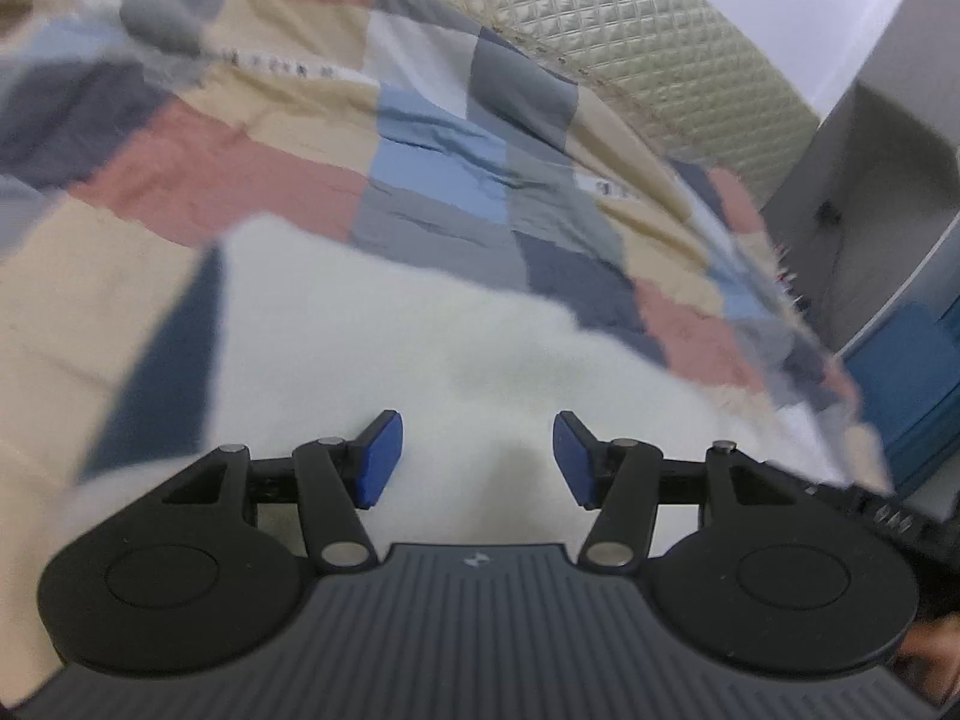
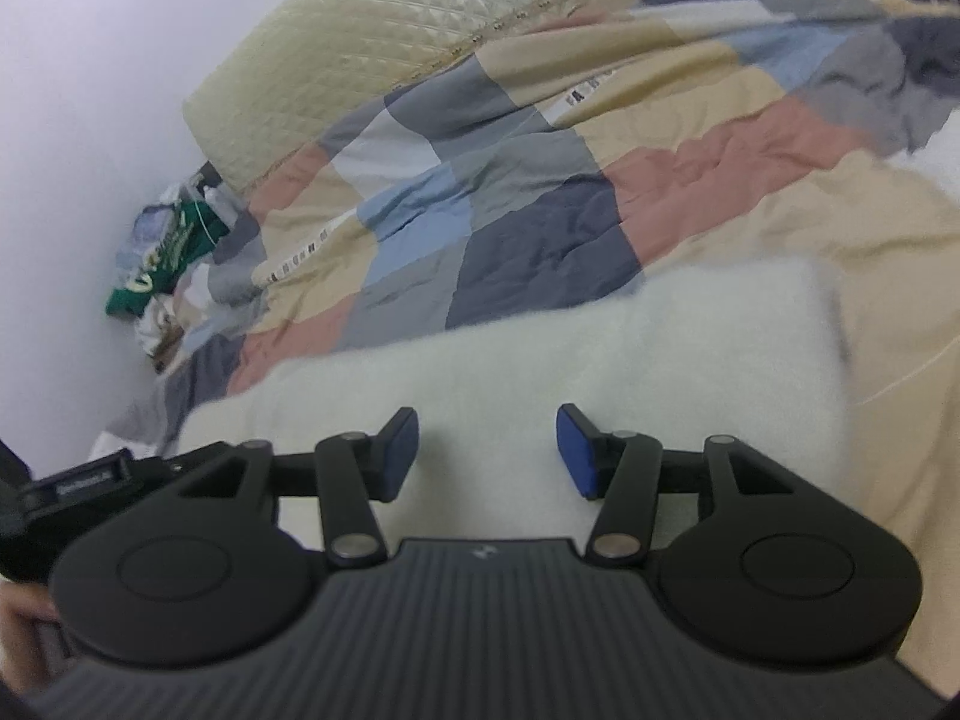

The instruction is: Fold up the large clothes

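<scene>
Both claws, left gripper (image 1: 477, 459) and right gripper (image 2: 487, 453), hang wide open over the white fluffy garment (image 2: 540, 348) on the patchwork quilt (image 2: 510, 210). Could easily pinch the quilt too.

Both wrist views low, close over white fleece garment (image 1: 420, 324) (image 2: 540, 348), facing quilted headboard (image 1: 630, 48) (image 2: 372, 36); shared: patchwork bedspread (image 1: 300, 138) (image 2: 540, 180).

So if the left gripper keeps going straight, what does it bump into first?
Probably the fluffy white garment right ahead of the open left gripper; the patchwork quilt lies beyond.
</scene>
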Motion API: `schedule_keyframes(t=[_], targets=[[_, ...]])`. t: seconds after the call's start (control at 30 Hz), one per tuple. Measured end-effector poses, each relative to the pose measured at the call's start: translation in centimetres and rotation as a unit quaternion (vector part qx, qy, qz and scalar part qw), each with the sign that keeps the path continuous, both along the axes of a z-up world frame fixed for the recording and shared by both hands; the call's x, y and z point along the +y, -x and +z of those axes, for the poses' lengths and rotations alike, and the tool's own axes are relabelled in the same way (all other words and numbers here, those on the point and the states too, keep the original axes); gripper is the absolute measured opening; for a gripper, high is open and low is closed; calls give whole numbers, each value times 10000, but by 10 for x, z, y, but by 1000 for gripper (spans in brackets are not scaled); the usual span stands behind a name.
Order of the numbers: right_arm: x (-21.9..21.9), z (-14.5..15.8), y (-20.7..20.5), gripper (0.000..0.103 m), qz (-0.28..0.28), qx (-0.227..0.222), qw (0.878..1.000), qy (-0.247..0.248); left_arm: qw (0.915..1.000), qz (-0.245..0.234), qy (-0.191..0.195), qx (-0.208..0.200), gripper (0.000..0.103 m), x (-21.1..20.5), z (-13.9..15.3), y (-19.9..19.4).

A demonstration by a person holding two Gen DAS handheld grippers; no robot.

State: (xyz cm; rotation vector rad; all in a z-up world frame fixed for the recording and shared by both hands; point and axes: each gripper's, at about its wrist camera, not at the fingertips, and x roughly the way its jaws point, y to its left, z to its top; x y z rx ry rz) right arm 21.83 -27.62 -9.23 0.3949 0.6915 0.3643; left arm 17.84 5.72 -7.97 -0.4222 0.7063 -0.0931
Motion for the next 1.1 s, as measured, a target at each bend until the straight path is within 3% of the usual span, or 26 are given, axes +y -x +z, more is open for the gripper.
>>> schedule_keyframes(t=[0.37, 0.53, 0.73, 1.0, 1.1], targets=[[11, 20, 52, 55, 9, -402, 9937, 1048, 9918, -37, -1255, 232, 62, -15, 2, 23], [19, 6, 43, 54, 126, -246, 9915, 1272, 9902, -18, -1342, 374, 62, -17, -8, 10], [16, -6, 26, 54, 102, -155, 9946, 1022, 9898, 40, -1355, 440, 63, -19, -14, -3], [19, -6, 26, 54, 94, -147, 9941, 1067, 9876, 40, -1530, 346, 63, -29, -4, 9], [17, -4, 29, 54, 46, -102, 9947, 1020, 9899, 5, -1367, 365, 63, -34, 2, 23]])
